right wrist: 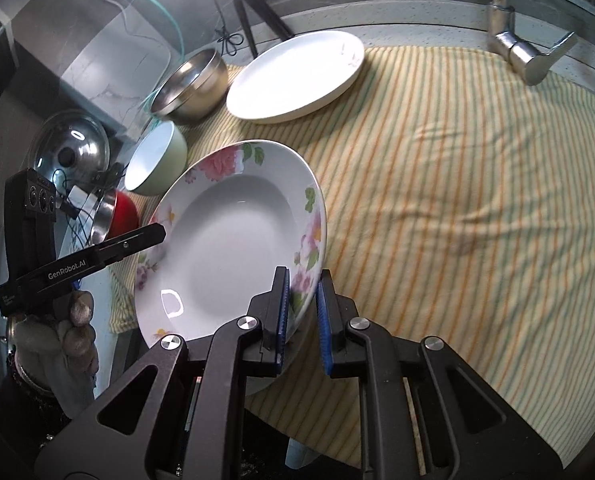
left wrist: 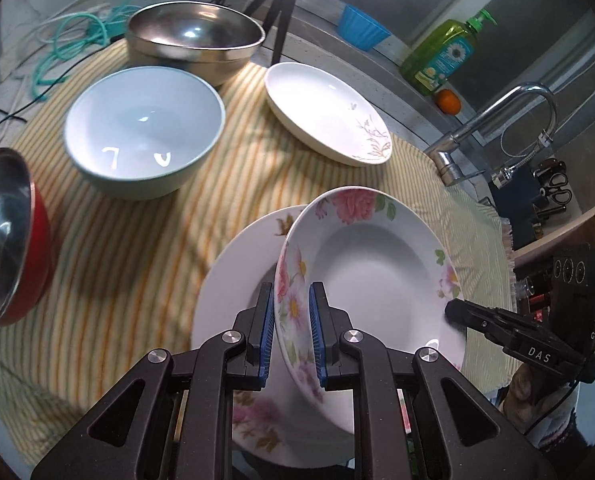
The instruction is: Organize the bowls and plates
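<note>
A flowered deep plate (left wrist: 377,280) is held tilted above a larger flowered plate (left wrist: 233,280) on the striped cloth. My left gripper (left wrist: 291,332) is shut on its near rim. My right gripper (right wrist: 302,316) grips the opposite rim of the same plate (right wrist: 233,240); it also shows in the left wrist view (left wrist: 457,312). A white plate with a brown sprig (left wrist: 325,112) lies farther back. A pale blue bowl (left wrist: 143,128), a steel bowl (left wrist: 195,36) and a red steel-lined bowl (left wrist: 9,236) stand to the left.
The striped cloth (right wrist: 457,200) covers the counter. A faucet (left wrist: 497,128) stands at the right edge, with a green soap bottle (left wrist: 441,56), an orange (left wrist: 447,102) and a blue cup (left wrist: 361,26) behind. A tripod (left wrist: 281,4) and cables lie at the back.
</note>
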Available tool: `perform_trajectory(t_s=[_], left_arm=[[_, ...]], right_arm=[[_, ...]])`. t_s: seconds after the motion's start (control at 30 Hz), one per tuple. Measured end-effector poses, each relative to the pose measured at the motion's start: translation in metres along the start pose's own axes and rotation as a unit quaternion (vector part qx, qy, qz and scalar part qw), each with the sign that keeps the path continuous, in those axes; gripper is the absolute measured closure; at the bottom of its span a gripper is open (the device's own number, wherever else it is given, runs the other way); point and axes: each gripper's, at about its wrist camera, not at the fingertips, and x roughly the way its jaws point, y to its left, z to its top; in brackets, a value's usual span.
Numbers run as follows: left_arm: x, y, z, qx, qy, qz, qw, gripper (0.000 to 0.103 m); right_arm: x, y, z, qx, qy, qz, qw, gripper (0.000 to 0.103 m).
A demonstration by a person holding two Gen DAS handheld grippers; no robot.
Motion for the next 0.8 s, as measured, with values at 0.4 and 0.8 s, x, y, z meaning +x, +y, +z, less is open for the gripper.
perform_trajectory(t_s=[0.4, 0.8], left_arm=[[-0.004, 0.019, -0.014, -0.009, 0.003, 0.02, 0.9998, 0.088], [0.0, 0.011, -0.017, 0.031, -0.001, 0.05, 0.9983, 0.088]], right_arm=[[0.019, 0.022, -0.009, -0.031, 0.028, -0.006, 0.999, 0.089], [0.029, 0.03, -0.012, -0.054, 0.036, -0.035, 0.997, 0.087]])
